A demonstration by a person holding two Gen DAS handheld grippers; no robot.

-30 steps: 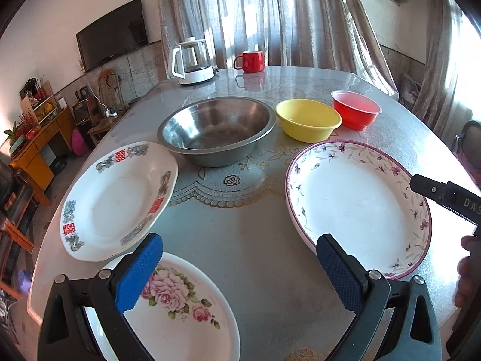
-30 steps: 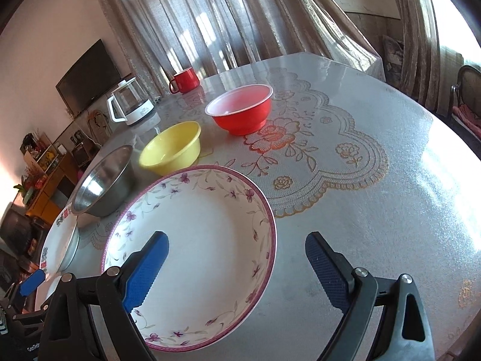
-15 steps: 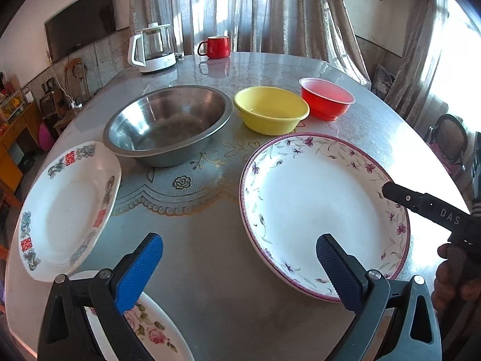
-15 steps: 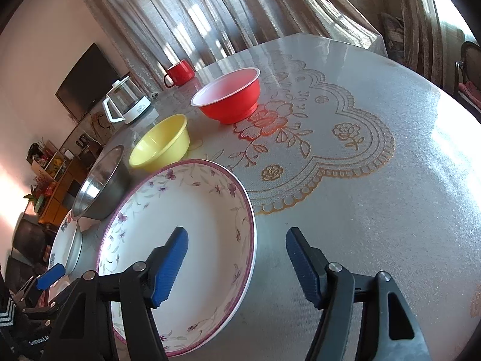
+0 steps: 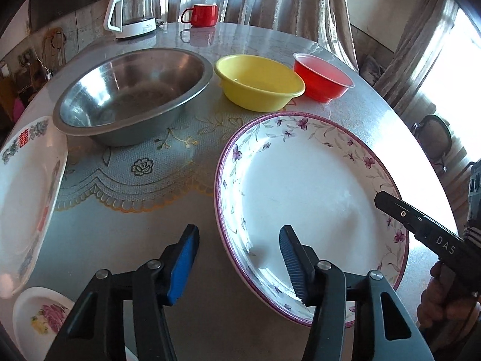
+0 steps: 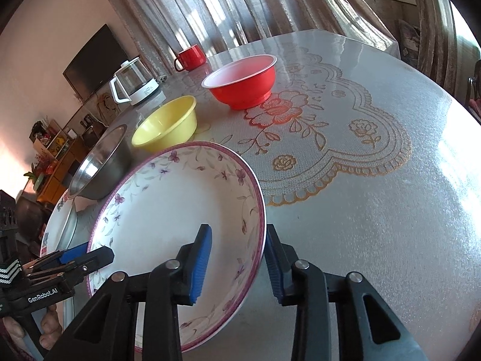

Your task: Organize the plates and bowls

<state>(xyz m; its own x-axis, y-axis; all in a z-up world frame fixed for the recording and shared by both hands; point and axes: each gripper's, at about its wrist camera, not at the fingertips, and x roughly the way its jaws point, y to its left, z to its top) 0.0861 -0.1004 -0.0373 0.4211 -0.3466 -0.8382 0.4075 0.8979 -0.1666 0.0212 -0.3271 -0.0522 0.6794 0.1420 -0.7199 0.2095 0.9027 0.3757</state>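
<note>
Right gripper [image 6: 237,258] straddles near rim of plate [image 6: 168,210], jaws narrowed but not clamped, set for rim pinch. Left gripper [image 5: 239,258] apart, straddling opposite rim, likely steadying lift.

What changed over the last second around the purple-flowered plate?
Both hand-held grippers narrowed and closed in on the purple-flowered plate: the right hand-held gripper now straddles its right rim, the left hand-held gripper its left rim. Neither grips it yet. Bowls unmoved.

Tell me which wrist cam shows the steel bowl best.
Left wrist: the steel bowl shows whole, rim and inside unobstructed. Right wrist catches only a side sliver, partly hidden behind the purple-rimmed plate.
</note>
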